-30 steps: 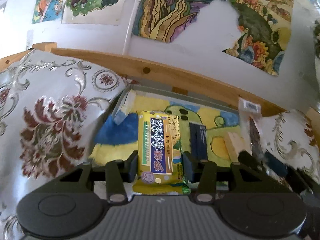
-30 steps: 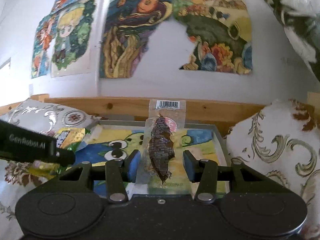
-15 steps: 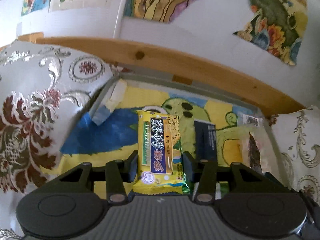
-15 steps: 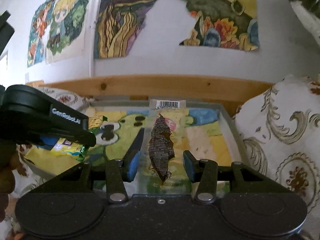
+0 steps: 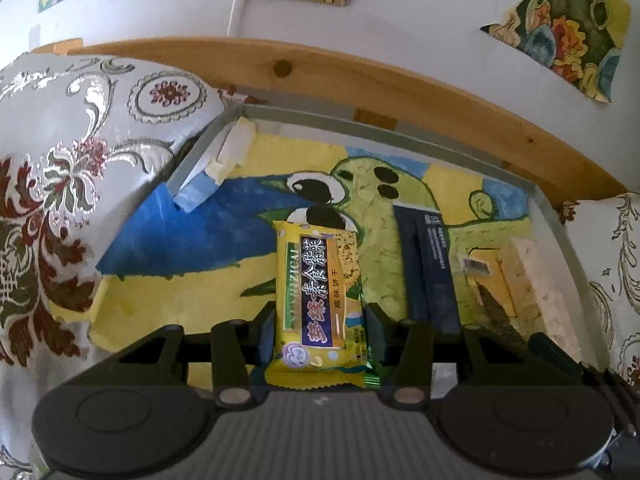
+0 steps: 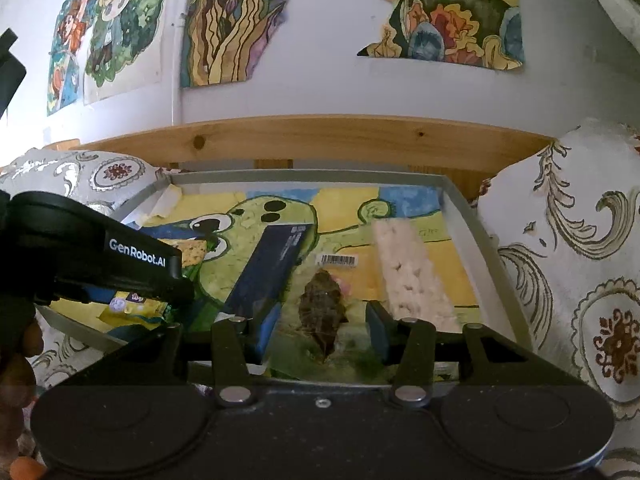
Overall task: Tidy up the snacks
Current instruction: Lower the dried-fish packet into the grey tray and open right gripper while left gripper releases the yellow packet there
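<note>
Presently | left tongs (image 5: 320,316): clamped on yellow biscuit packet (image 5: 318,300) over tray (image 5: 400,130) | right tongs (image 6: 322,320): parted around clear dried-snack pouch (image 6: 324,312), contact unclear, over tray

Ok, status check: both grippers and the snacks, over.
Left gripper shut on yellow biscuit pack, over the tray. Right gripper jaws apart around clear jerky packet; grip unclear. Dark blue packet, white bar lie close alongside.

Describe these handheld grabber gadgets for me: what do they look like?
Each is matte black plastic: the left gripper has a ribbed grey top, two round caps, silver screws and blue-padded fingers. The right gripper looks alike. White "GenRobot.AI" lettering marks the left one's side.
</note>
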{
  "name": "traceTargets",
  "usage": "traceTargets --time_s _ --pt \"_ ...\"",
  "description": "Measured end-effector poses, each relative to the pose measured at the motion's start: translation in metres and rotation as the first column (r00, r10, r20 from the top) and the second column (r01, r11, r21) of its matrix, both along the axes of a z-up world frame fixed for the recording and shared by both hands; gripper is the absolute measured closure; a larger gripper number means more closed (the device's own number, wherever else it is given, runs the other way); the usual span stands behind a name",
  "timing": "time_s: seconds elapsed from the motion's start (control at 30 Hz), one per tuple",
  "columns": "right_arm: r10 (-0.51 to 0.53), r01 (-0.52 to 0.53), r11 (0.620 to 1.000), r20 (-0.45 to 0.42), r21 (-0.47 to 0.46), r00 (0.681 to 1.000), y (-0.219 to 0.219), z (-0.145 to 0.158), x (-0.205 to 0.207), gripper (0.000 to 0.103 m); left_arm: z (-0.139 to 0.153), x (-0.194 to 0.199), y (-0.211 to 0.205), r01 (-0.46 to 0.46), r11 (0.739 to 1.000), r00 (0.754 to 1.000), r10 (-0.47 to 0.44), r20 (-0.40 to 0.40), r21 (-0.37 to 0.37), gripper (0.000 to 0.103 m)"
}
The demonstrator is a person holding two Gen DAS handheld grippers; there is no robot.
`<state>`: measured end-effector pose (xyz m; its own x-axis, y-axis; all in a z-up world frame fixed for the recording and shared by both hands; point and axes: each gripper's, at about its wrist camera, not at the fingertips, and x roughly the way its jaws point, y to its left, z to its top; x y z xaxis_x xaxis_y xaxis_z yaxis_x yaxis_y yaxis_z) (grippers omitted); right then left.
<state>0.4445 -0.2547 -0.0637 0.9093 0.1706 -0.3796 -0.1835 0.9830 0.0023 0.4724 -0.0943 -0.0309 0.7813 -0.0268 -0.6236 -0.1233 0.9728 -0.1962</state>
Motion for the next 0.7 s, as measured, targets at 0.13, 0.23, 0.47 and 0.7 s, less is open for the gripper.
traceTargets --time_s 0.13,0.23,0.47,0.7 --pt "-0.005 0.005 1.0 0.003 0.012 1.0 -0.002 0.0 0.0 0.047 0.001 0.0 0.007 -0.004 0.998 1.0 0.004 -0.005 -0.059 0.051" --pt "-0.005 0.005 1.0 0.007 0.018 1.0 -0.003 0.002 -0.002 0.042 0.004 -0.002 0.011 -0.01 0.996 1.0 0.01 -0.003 -0.085 0.045" --pt "-0.021 0.02 1.0 0.066 0.017 0.998 -0.004 0.021 -0.017 0.024 0.021 -0.019 0.018 -0.043 0.992 0.998 0.049 0.045 -0.115 0.024" --pt "-0.056 0.05 0.997 0.135 0.051 0.989 -0.011 0.06 -0.042 0.01 0.053 -0.047 0.025 -0.088 0.989 0.984 0.105 0.144 -0.12 0.006"
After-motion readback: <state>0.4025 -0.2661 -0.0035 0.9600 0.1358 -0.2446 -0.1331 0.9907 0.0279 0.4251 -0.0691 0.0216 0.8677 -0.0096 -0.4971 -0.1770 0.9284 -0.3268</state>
